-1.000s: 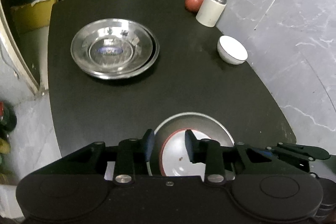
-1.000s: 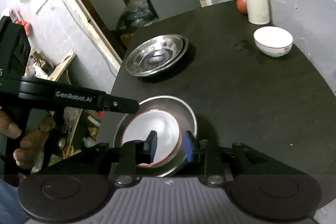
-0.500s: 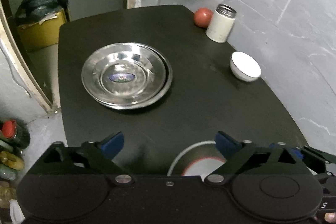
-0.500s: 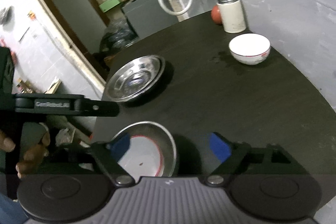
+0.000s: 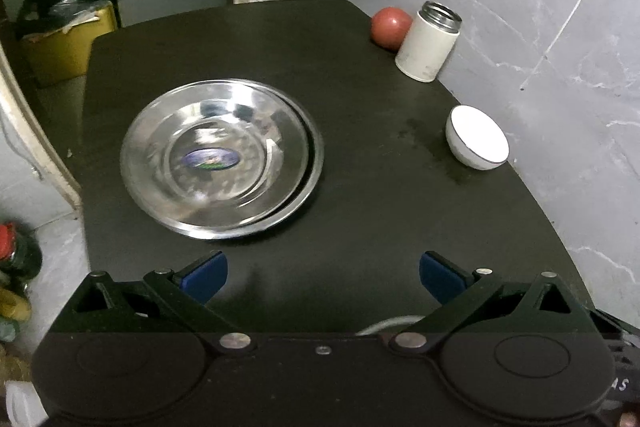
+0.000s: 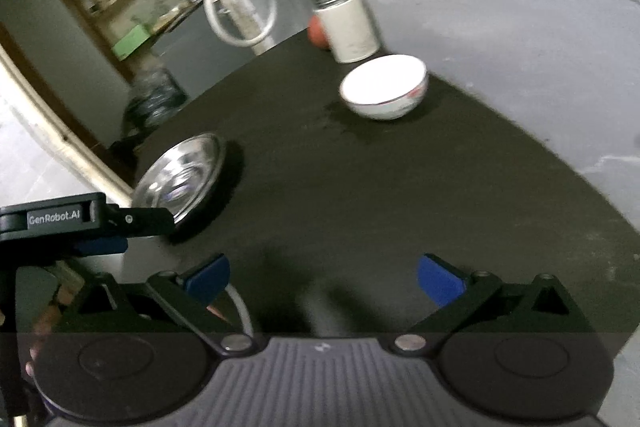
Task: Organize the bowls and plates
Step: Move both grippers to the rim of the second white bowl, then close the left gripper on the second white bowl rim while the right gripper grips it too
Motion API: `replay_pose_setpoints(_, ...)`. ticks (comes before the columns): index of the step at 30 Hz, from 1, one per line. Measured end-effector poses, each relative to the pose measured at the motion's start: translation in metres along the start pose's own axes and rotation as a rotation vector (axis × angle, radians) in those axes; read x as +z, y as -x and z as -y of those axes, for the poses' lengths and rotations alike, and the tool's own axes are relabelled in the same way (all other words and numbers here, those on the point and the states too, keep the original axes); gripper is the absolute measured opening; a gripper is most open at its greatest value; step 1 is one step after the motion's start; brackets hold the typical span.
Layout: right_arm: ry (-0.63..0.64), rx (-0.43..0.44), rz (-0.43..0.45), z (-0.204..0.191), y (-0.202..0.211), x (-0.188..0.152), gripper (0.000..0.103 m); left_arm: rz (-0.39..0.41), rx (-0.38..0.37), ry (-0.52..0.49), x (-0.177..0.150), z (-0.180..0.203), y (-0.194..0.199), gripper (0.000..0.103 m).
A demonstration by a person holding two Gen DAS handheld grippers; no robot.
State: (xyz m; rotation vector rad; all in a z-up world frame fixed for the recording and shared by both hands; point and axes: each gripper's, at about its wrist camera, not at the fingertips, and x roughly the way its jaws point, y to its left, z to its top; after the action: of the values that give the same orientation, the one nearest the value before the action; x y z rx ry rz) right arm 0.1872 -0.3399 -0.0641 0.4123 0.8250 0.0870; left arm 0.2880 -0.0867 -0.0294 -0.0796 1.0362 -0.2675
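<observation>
White bowl (image 6: pixel 383 91) is seen at 12 o'clock from R gripper (image 6: pixel 323 277), nearer than L gripper (image 5: pixel 323 275); both are spread, nothing held.

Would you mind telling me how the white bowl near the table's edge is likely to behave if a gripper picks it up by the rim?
The white bowl looks glazed, so the pads may slip on its smooth rim. It appears to be ceramic, hence probably rigid, fairly heavy for its size and breakable if dropped. Its rounded wall narrows toward the base, so a sideways push might tilt it, and it sits near the table edge.
</observation>
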Motion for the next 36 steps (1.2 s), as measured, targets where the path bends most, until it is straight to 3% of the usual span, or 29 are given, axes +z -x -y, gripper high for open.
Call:
replay_pose_setpoints(8, -0.04, -0.182, 0.07, 0.014, -0.009, 0.015, 0.103, 0.025, -0.057, -0.105, 0.052, 0.031, -0.047, 0.102)
replay_pose_setpoints(14, -0.126, -0.25, 0.155, 0.022, -0.024, 0.035, 0.103, 0.05, -0.136, -0.111, 0.096, 0.056, -0.09, 0.102)
replay_pose_setpoints(21, -0.183, -0.319, 0.245, 0.023, -0.048, 0.059, 0.102, 0.02, -0.167, -0.184, 0.124, 0.082, -0.138, 0.102)
replay_pose_setpoints(31, -0.243, -0.361, 0.264, 0.034, -0.069, 0.073, 0.078, -0.013, -0.2, -0.248, 0.127, 0.091, -0.165, 0.101)
replay_pose_setpoints(36, -0.237, -0.346, 0.258, 0.037, -0.079, 0.082, 0.068, -0.026, -0.222, -0.282, 0.124, 0.098, -0.169, 0.087)
